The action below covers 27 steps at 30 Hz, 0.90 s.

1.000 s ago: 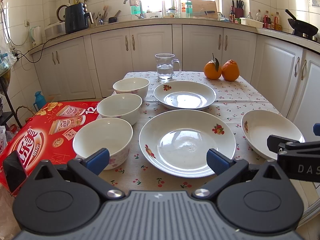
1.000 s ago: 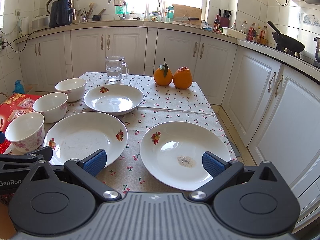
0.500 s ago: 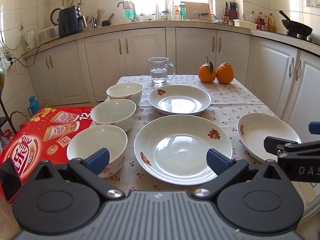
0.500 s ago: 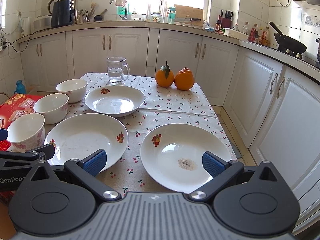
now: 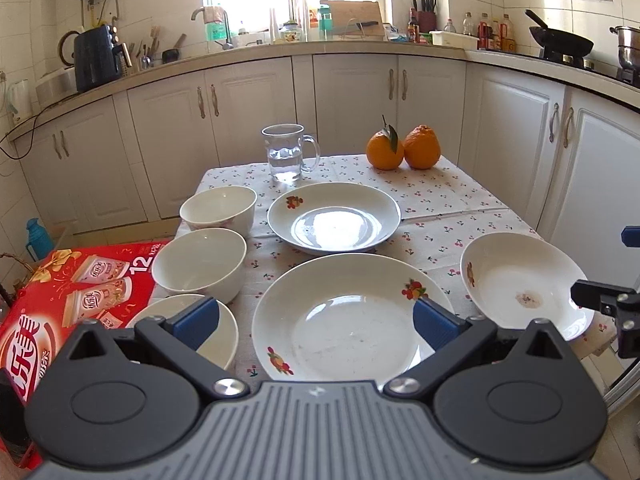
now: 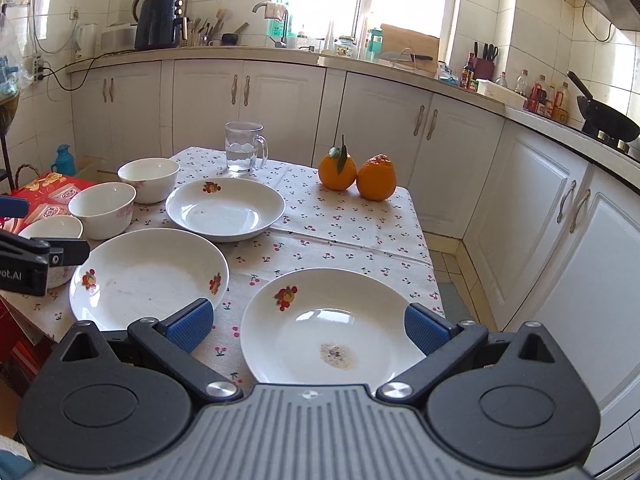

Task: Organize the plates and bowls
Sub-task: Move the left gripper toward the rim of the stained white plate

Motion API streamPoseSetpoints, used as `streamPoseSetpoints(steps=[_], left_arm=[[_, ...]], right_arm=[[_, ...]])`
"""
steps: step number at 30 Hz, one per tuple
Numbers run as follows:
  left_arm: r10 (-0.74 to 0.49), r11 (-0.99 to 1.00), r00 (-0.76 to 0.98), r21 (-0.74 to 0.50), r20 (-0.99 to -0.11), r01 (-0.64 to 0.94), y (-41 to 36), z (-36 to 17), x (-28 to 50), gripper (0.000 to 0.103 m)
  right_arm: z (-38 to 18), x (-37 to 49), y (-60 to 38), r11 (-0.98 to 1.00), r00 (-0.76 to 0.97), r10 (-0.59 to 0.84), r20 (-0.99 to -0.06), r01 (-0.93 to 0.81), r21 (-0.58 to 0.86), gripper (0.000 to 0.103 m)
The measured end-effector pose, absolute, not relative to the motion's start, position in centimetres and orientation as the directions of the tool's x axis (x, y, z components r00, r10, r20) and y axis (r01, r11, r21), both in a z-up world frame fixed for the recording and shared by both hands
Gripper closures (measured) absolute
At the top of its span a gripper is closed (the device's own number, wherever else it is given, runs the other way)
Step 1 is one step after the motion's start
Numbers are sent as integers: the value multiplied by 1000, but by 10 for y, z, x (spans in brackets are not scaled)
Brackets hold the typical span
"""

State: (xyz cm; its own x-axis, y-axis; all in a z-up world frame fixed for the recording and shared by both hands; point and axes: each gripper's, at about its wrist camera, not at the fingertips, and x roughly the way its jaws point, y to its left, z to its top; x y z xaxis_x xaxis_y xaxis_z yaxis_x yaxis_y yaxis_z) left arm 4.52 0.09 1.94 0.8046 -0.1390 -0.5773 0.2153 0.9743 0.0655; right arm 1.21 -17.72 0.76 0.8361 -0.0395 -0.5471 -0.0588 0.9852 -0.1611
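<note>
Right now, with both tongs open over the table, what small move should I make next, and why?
Probably ease the right tongs down onto the near rim of the stained plate. The jaws are open and empty with that plate right between them, and it sits apart from the big plate, so it could be lifted and stacked there. The left tongs hold nothing either.

We read a white "12" on the red printed cardboard carton (image 5: 80,292) beside the table; the large white Chinese characters on it are cut off, not legible. In the right wrist view, the black left gripper (image 6: 44,258) body shows partial white lettering "ot.AI".
</note>
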Motion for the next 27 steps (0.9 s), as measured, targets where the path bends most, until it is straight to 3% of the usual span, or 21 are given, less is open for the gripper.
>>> streamPoseSetpoints(steps=[6, 14, 22, 27], left_arm=[[-169, 960, 785, 80, -596, 268, -10, 13, 60, 1], [-234, 930, 719, 65, -655, 362, -33, 3, 83, 1], [-275, 913, 706, 53, -653, 404, -57, -3, 108, 1], [-318, 878, 625, 28, -713, 479, -76, -10, 129, 1]], right_arm=[[-12, 8, -202, 980, 807, -58, -588, -68, -189, 0], [-50, 11, -226, 991, 740, -4, -672, -88, -103, 0], [-73, 23, -240, 992, 708, 45, -705, -117, -54, 0], [-85, 33, -247, 991, 685, 65, -725, -127, -30, 0]])
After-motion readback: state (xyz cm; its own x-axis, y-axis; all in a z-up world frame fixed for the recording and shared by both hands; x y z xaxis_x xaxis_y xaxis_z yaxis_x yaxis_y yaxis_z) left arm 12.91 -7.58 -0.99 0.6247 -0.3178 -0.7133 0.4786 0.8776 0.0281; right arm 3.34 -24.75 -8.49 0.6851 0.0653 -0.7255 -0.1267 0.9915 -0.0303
